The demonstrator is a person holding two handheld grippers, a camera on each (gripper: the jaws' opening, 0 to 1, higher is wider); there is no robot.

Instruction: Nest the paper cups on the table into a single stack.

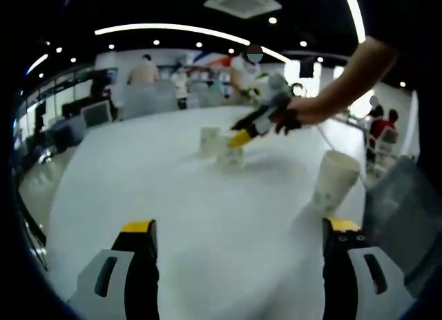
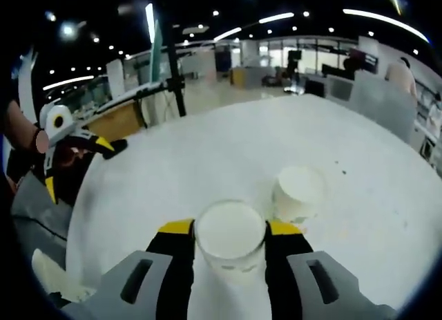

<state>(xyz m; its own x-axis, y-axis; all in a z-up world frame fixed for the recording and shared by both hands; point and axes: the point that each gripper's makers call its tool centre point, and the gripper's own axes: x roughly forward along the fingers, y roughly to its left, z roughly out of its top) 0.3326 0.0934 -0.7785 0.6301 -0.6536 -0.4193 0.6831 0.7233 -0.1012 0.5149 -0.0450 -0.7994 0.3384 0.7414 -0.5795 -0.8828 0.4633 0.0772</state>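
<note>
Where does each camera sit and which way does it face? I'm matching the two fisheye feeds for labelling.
Left gripper view: rides on the left hand-held gripper, looking across the white table at three white paper cups; own jaws wide apart, and the person's forearm reaches in.
Right gripper view: rides on the right hand-held gripper, looking down at the gripped white paper cup; a second cup stands beyond.
Shared: the gripped cup, table, and each other's gripper.

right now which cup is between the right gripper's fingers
The open-mouthed paper cup between the right gripper's fingers; the second cup stands just beyond, ungripped.
</note>
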